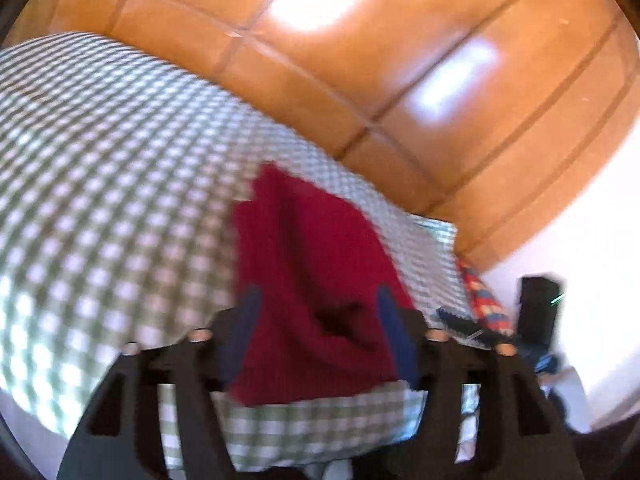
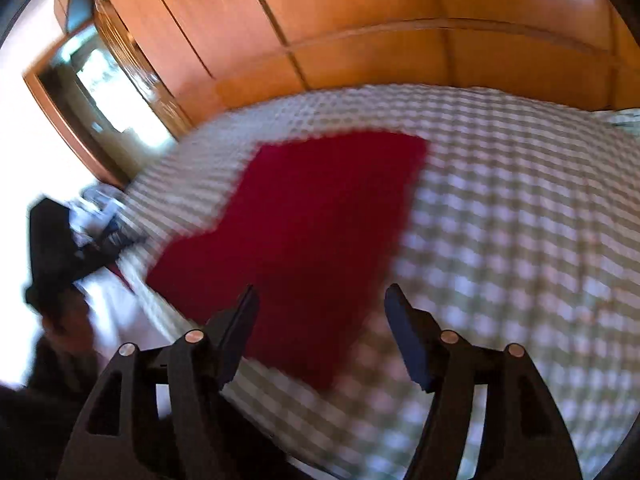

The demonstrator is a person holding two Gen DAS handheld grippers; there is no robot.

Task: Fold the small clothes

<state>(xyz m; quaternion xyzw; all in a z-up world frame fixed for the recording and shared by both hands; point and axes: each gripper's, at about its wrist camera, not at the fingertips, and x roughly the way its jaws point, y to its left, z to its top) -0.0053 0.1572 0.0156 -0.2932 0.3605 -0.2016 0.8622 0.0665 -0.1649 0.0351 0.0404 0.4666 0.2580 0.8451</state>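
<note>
The jaws of both grippers are being held wide apart, and nothing is being gripped by either. In the left wrist view, red cloth [image 1: 316, 280] is lying bunched between the spread blue fingers [image 1: 394, 332] of the left gripper [image 1: 318, 334], but no clamping on it is being shown. In the right wrist view, the same cloth [image 2: 316, 232] is being shown spread flat on the checked bedspread [image 2: 520, 220], its near edge lying just beyond the right gripper [image 2: 320, 336], whose fingers [image 2: 404, 332] are being held above it and apart from it. The cloth is being seen toward the left part of the bed, with bare checked cover stretching away to the right. Beyond the bed, an orange wooden wardrobe [image 2: 360, 20] is standing along the far side. At the far left, a mirror [image 2: 108, 92] is being blurred by motion, as is most of both views. In the left wrist view, a dark box [image 1: 538, 308] is standing to the right of the bed.
</note>
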